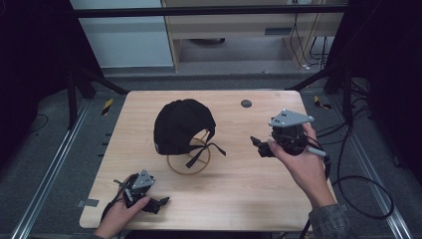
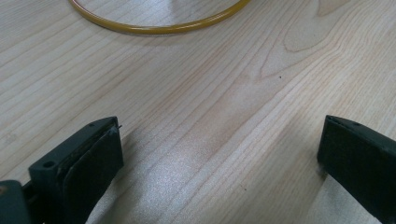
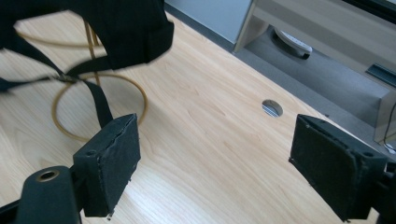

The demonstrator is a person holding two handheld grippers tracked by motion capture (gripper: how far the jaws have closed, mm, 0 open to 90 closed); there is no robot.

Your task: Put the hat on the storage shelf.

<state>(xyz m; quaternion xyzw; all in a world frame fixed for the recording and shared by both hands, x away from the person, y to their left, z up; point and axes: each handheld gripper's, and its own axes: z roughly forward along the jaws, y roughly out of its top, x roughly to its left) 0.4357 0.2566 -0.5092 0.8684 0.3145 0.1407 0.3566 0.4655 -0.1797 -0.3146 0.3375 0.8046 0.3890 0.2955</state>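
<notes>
Two grippers show in the high view, one at each lower side of the table [image 1: 239, 199]. The left gripper [image 1: 161, 201] sits at the lower left of the frame, low over the wood near the table's near edge, its jaws pointing right. The right gripper [image 1: 259, 147] is held right of centre, above the table, jaws pointing left toward the cap [image 1: 181, 124]. The cap is black and sits in the middle of the frame on a stand whose yellow ring [image 1: 188, 162] lies on the wood; black straps [image 1: 204, 149] hang from the cap over the ring. A small round hole [image 1: 246, 103] marks the table in the upper middle, behind the right gripper.

In the left gripper view the jaws stand wide at the lower corners, with bare wood between them and nothing gripped. An arc of the ring [image 2: 159, 28] curves across the top of the frame, well apart from the jaws.

In the right gripper view the jaws are also wide, nothing between them. The cap [image 3: 116, 28] hangs at the upper left, its straps [image 3: 100, 100] dropping across the ring [image 3: 135, 91] just above the left jaw. The hole [image 3: 272, 108] lies right of centre.
</notes>
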